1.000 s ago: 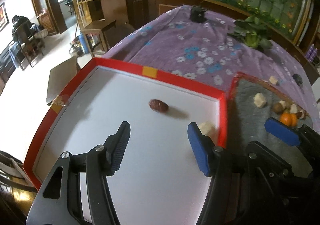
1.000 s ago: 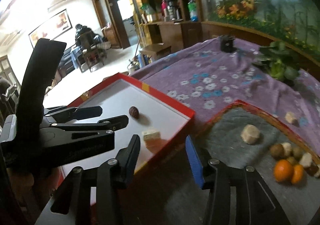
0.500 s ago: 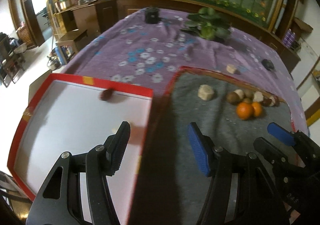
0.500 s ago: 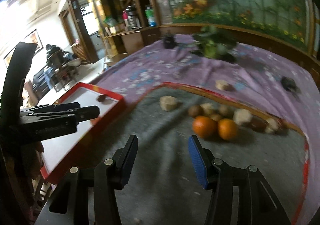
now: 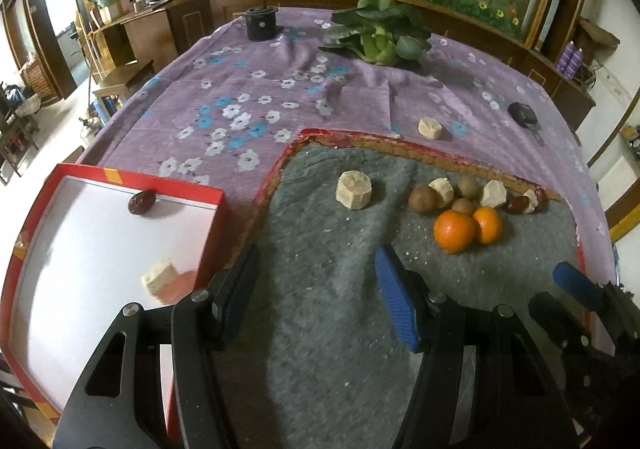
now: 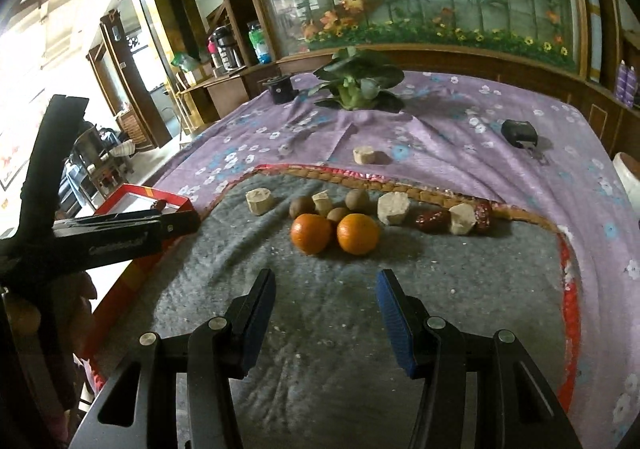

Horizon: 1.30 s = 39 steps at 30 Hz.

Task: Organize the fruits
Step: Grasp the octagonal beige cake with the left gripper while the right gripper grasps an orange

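**Both tongs empty over the grey mat, fruit ahead**

I hold my left gripper (image 5: 316, 285) tilted down over the near left part of the grey felt mat (image 5: 328, 329), its jaws apart with nothing between them. My right gripper (image 6: 326, 309) hangs beside it to the right, also angled down at the mat, jaws apart and empty. In the right wrist view the left tool juts in from the left edge, crossing in front of the red tray (image 6: 168, 201).

The fruit lies in a loose row at the far side of the mat: two oranges (image 6: 312, 233) touching each other, small brown round fruits (image 6: 302, 206) just behind them, pale cut chunks (image 6: 394, 207) mixed in, and dark red dates (image 6: 432, 220) at the right end. The dates lie flat, their long axes running roughly left to right along the mat's orange border. One pale chunk (image 5: 354, 190) sits apart to the left of the row; another (image 5: 430, 128) rests off the mat on the purple flowered cloth (image 5: 248, 97).

The red tray holds a date (image 5: 141, 202) against its far wall, long axis roughly along that wall, and a pale chunk (image 5: 159, 276) by its right wall. Nothing stands between my tongs and the oranges. Leafy greens (image 5: 380, 33), a black pot (image 5: 261, 22) and a small dark object (image 5: 523, 114) lie farther off.
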Each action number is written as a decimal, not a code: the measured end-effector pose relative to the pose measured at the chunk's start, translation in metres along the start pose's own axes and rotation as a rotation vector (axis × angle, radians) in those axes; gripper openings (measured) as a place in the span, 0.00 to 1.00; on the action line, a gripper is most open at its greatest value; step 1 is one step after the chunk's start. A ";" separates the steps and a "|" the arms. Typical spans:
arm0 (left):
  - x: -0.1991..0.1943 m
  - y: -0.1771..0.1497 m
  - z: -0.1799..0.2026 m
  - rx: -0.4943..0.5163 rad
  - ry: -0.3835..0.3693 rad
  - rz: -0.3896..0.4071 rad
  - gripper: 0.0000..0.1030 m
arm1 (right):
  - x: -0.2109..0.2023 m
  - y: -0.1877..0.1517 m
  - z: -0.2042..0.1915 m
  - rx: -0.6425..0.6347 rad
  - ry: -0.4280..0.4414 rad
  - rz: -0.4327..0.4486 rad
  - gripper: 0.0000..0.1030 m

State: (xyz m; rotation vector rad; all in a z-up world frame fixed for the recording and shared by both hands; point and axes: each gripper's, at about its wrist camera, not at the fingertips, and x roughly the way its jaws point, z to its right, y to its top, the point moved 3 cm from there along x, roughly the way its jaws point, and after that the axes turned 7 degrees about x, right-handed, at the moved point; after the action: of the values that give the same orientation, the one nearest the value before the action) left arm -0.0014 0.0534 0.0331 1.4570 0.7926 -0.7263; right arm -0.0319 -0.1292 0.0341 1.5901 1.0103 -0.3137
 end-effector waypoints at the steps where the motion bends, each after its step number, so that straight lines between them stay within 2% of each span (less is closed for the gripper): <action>1: 0.002 0.001 0.002 0.003 0.002 -0.002 0.58 | 0.001 0.000 0.001 -0.003 -0.003 -0.001 0.49; 12: 0.030 0.018 0.002 -0.017 0.005 -0.048 0.58 | 0.003 0.004 0.014 0.008 -0.009 0.004 0.50; 19: 0.055 0.034 -0.009 -0.111 -0.004 -0.126 0.58 | 0.009 0.006 0.015 0.007 0.004 -0.005 0.50; 22: 0.066 0.041 -0.012 -0.168 -0.035 -0.151 0.58 | 0.012 0.005 0.016 0.010 0.011 -0.010 0.50; 25: 0.071 0.047 -0.006 -0.162 -0.049 -0.161 0.58 | 0.014 0.005 0.018 0.013 0.013 -0.014 0.50; 33: 0.091 0.052 0.006 -0.147 -0.029 -0.198 0.58 | 0.020 0.003 0.022 0.021 0.017 -0.027 0.50; 39: 0.092 0.053 0.007 -0.128 -0.011 -0.172 0.58 | 0.023 0.003 0.023 0.036 0.029 -0.035 0.50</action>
State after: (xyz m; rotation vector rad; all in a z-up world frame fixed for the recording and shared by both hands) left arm 0.0942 0.0507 -0.0136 1.2800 0.9475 -0.7979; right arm -0.0085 -0.1401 0.0130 1.6147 1.0610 -0.3350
